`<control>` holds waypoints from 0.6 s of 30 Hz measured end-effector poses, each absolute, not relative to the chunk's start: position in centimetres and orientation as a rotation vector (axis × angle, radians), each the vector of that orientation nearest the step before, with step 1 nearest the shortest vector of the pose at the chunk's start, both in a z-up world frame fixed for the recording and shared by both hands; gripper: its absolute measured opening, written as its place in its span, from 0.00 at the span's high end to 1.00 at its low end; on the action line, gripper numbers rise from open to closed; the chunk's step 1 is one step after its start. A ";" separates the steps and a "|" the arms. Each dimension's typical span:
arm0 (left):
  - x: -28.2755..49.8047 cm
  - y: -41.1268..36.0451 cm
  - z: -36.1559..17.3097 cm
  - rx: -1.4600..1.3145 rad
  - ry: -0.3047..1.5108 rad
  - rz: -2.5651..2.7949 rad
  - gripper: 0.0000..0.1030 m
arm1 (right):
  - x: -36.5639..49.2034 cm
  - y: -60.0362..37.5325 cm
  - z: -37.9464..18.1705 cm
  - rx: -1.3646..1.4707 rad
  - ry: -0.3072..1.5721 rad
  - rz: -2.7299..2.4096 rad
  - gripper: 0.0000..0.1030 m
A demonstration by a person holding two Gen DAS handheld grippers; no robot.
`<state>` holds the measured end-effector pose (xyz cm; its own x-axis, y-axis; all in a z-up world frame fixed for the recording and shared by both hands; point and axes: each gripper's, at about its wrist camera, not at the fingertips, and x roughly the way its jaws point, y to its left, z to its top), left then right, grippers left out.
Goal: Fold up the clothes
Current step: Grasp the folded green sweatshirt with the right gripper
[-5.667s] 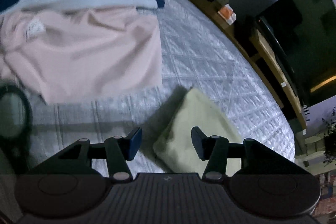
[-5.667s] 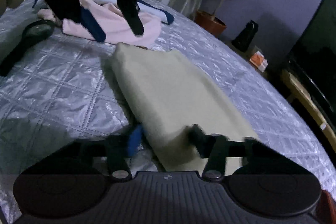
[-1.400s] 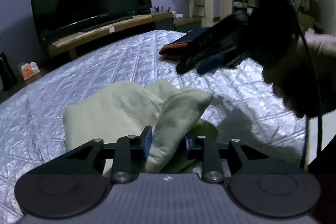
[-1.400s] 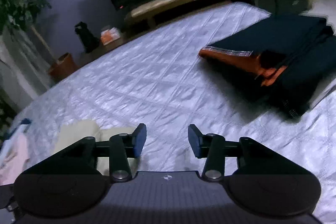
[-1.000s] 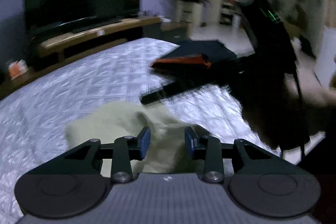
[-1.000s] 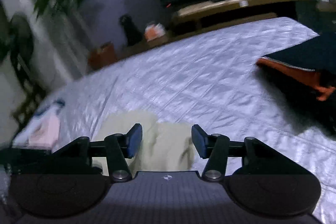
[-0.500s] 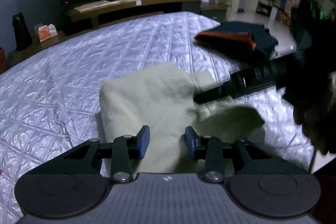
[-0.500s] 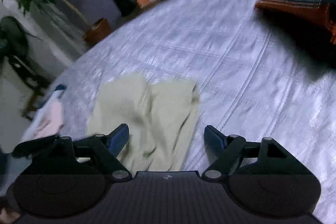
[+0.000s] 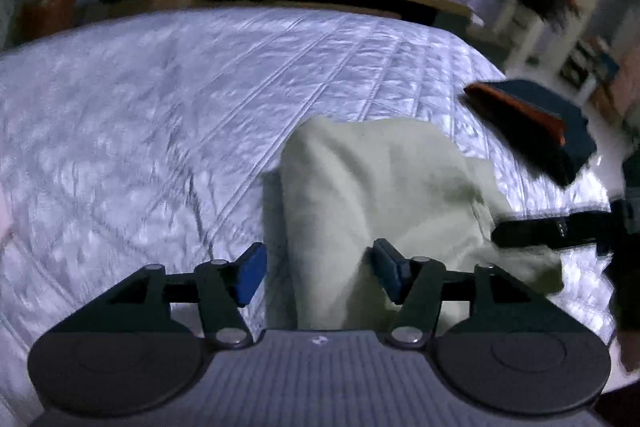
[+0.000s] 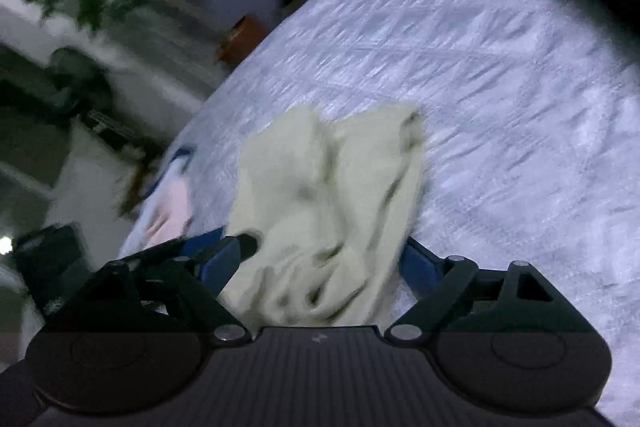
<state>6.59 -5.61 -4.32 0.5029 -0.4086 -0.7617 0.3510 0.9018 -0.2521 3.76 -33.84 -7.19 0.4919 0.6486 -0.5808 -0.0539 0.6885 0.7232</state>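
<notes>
The pale green garment (image 9: 384,195) lies rumpled near the close edge of the quilted bed (image 9: 160,115). Both tools are opening: the left tool (image 9: 316,271) grips nothing, cloth lying loose between its fingers, and the right tool (image 10: 320,263) straddles the near folds unpinched. Released loose, the fold could slump or snag on a withdrawing finger. I count one green garment, one dark folded stack (image 9: 532,123) far right, one pink-and-white pile (image 10: 168,203) at left, two tools.
</notes>
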 end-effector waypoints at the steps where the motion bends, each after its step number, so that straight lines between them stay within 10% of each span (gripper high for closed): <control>1: 6.6 -5.4 -4.6 -0.082 0.942 -0.460 0.42 | 3.8 -33.6 -7.2 0.692 0.975 0.491 0.13; 18: 6.9 -5.2 -4.7 -0.101 0.946 -0.439 0.37 | 6.5 -32.9 -8.0 0.779 0.946 0.550 0.07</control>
<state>6.93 -5.19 -4.69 0.5039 -0.4065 -0.7621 0.3193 0.9075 -0.2729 6.50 -32.92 -8.04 0.4857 0.7155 -0.5021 -0.0824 0.6093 0.7886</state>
